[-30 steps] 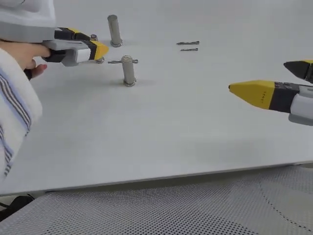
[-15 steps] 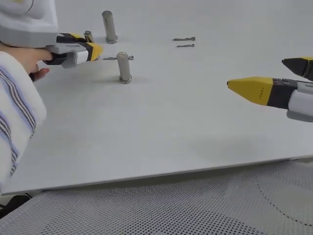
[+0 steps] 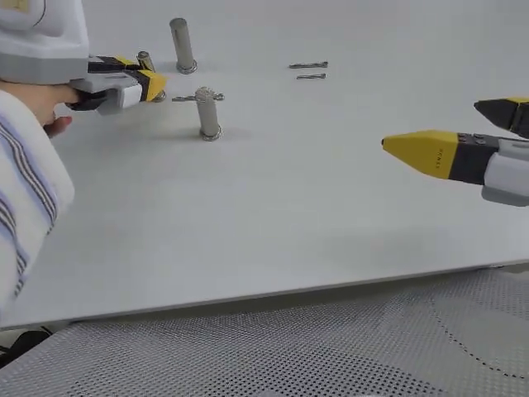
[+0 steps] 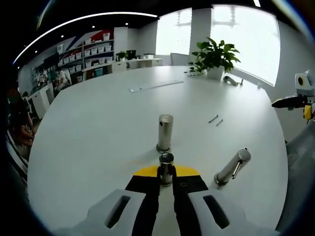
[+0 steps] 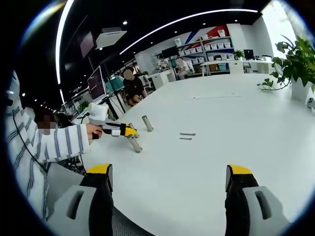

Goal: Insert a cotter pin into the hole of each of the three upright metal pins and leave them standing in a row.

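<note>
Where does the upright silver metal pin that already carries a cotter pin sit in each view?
Head view: silver metal pin upper left, nearest upright.
Left gripper view: the pin lower right, leaning.
Right gripper view: the pin left of centre.
Shared landmark: two loose cotter pins.

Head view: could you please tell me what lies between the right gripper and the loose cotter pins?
In the head view, only bare tabletop separates the right gripper from the cotter pins.
</note>
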The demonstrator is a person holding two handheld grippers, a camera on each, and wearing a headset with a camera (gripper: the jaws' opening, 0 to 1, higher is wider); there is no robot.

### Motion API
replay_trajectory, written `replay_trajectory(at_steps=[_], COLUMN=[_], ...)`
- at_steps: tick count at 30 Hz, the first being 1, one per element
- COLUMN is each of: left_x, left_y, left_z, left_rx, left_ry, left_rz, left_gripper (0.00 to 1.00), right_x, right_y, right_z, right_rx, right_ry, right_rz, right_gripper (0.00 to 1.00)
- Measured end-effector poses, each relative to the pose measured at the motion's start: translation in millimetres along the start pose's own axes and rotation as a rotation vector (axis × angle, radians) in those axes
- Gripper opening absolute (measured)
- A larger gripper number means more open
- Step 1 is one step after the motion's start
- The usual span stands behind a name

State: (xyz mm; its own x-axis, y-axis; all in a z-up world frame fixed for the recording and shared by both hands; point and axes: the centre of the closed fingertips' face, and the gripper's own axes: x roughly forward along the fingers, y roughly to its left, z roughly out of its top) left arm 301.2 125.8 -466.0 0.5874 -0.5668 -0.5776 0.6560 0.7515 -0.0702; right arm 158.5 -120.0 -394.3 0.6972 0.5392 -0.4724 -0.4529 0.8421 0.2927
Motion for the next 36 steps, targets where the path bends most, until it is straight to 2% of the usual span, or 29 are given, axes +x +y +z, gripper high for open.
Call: replay_trajectory(at_steps=[2,5,9,15,18,21,25,30,36], left_x=[-2.4,-9.9,-17.4,-37.6,-36.5,-41.4,-50.7,-58.5,-61.0], left_y=[-0.4,-4.2,-10.9,-25.8,-23.4,-29.1,-44.0,-69.9,-107.0], left_z=[1.3,10.6,20.9,39.8,45.9,52.2,63.1,74.5,76.7], left_rx=[0.004,-0.004,0.002,0.04,0.049,0.073,0.113,0.176,0.223], left_ry=[0.0,-0.038,-0.06,-0.092,-0.111,-0.122,-0.149,-0.171,-0.171], left_rz=[0.001,-0.009,-0.024,-0.054,-0.065,-0.086,-0.124,-0.187,-0.281], left_gripper=[0.05,0.05,0.05,0.05,0.05,0.05,0.05,0.05,0.05], right_x=[-0.4,-0.8,-1.4,-3.2,-3.8,-4.3,-4.9,-4.4,-4.4], right_y=[0.1,0.1,0.8,0.5,1.1,1.6,2.3,3.6,4.6], right_z=[-0.2,0.1,0.5,2.5,2.8,2.9,2.7,1.5,1.1], right_rx=[-0.001,-0.004,-0.006,-0.009,-0.008,-0.013,-0.016,-0.019,-0.02], right_ry=[0.001,-0.001,-0.004,-0.013,-0.016,-0.017,-0.018,-0.016,-0.017], right_rz=[0.001,0.001,0.003,0.004,0.006,0.008,0.01,0.015,0.018], right_gripper=[0.94,0.94,0.94,0.94,0.94,0.94,0.94,0.94,0.94])
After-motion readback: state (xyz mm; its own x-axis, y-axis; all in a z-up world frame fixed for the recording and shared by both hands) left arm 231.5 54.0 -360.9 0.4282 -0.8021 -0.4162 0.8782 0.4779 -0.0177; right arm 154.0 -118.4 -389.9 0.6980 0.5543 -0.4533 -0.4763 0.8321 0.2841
